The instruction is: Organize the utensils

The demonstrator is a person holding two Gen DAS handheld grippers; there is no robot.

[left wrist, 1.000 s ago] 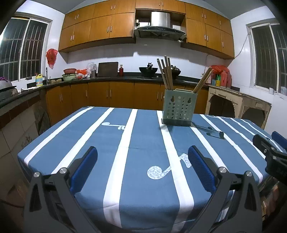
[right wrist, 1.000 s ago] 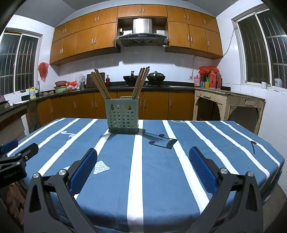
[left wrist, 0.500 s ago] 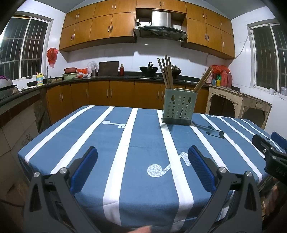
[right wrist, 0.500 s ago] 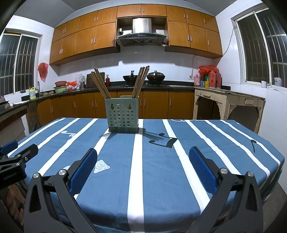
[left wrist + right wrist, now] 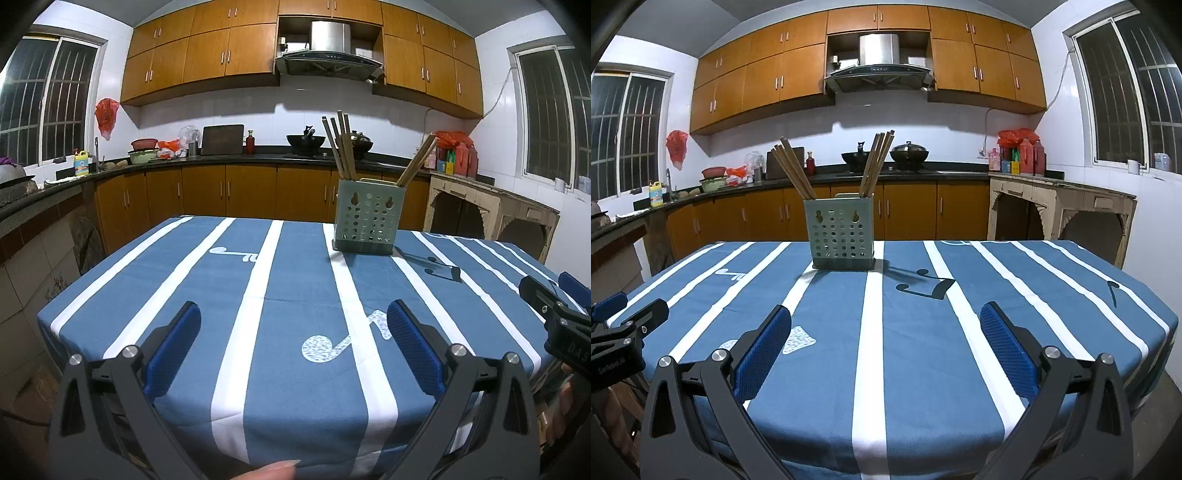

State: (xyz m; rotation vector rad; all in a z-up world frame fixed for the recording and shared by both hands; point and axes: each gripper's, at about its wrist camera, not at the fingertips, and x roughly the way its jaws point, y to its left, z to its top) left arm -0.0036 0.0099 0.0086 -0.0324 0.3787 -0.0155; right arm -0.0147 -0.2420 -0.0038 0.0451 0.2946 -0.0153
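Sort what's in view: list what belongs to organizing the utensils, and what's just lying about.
For the job: utensil holder; chopsticks standing in it; left gripper and right gripper, both open.

Lying about: wok, lidded pot, yellow bottle, red bottles.

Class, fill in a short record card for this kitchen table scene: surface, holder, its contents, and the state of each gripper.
surface: table with blue and white striped cloth
holder: green perforated utensil holder, standing upright on the cloth
contents: two bundles of wooden chopsticks, leaning outward to the left and right
left gripper: open, empty, above the near table edge
right gripper: open, empty
loose utensils on cloth: none visible
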